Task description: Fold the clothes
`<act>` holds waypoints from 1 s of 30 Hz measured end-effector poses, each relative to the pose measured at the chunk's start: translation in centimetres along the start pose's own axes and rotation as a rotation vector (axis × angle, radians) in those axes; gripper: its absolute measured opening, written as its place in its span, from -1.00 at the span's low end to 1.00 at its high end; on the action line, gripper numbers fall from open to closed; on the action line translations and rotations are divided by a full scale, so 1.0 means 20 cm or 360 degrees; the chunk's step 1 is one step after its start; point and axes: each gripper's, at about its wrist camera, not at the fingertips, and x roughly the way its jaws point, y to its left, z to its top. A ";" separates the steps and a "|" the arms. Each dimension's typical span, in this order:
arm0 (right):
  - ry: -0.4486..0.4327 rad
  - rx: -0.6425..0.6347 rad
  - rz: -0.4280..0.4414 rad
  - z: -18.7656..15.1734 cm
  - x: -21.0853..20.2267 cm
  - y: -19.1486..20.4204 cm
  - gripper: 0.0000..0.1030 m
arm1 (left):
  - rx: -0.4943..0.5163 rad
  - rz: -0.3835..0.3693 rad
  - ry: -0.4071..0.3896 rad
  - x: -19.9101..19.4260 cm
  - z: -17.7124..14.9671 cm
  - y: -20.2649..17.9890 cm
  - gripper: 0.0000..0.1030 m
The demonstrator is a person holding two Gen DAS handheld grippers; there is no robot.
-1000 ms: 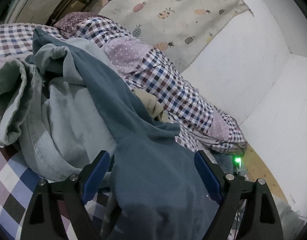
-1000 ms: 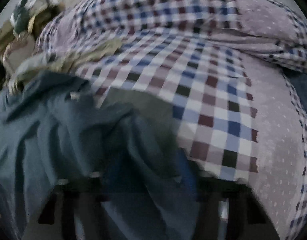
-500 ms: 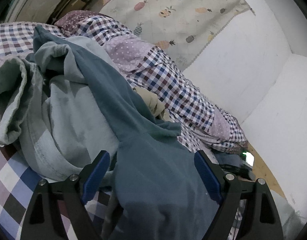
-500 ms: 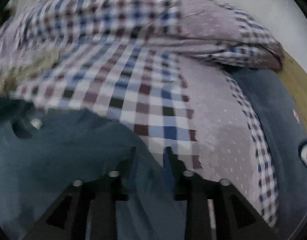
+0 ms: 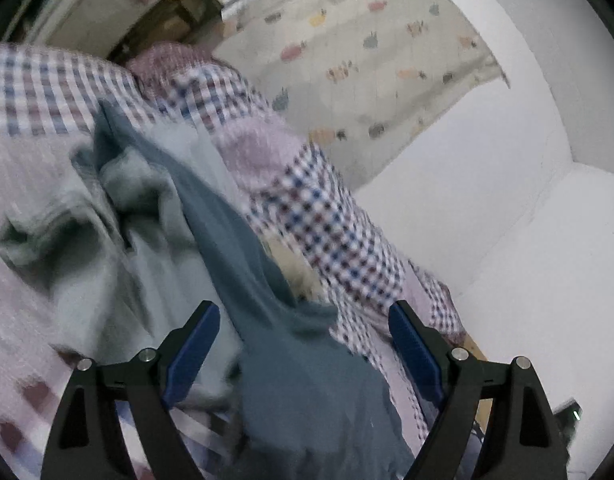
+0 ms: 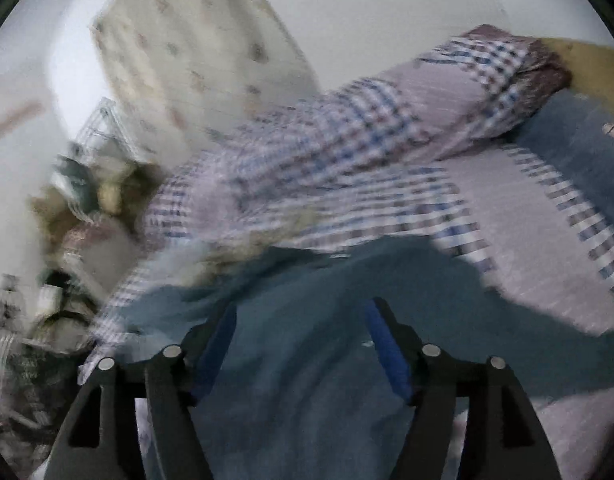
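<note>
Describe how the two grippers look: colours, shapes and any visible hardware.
Both look alike. The left gripper has two black, angular fingers with triangular cut-outs, round silver bolt heads at the joints, and long blue pads on the inner faces. The right gripper has the same black frame, silver bolts and blue pads. No cables, markings or sleeves are visible.

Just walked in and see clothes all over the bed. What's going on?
Someone is sorting laundry to fold, with a hand-held gripper in each hand. The left hand-held gripper is wide open over a teal garment that lies on the checked bedding, beside a pale grey garment. The right hand-held gripper is opening above the same teal cloth and grips nothing.
</note>
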 end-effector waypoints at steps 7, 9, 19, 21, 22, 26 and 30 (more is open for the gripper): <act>-0.0254 -0.0037 0.0280 -0.25 -0.22 0.22 0.74 | -0.0028 0.0171 -0.0110 -0.16 0.46 0.23 0.72; -0.0194 -0.0049 0.0241 -0.29 -0.15 0.22 0.74 | -0.0039 0.0261 -0.0086 -0.12 0.58 0.32 0.72; -0.0055 -0.0086 0.0198 -0.35 0.07 0.13 0.74 | -0.0310 0.0571 0.0229 0.42 0.82 0.80 0.28; -0.0045 -0.0083 0.0182 -0.35 0.08 0.10 0.74 | -0.0327 0.0606 0.0210 0.46 0.83 0.84 0.26; -0.0042 -0.0076 0.0178 -0.35 0.08 0.09 0.74 | -0.0339 0.0619 0.0196 0.48 0.83 0.86 0.16; -0.0042 -0.0012 0.0164 -0.34 0.10 0.02 0.74 | -0.0356 0.0696 0.0159 0.55 0.87 0.87 -0.79; -0.0050 0.0040 0.0168 -0.33 0.09 -0.03 0.74 | -0.0181 0.0645 -0.0003 0.54 0.95 0.61 -0.92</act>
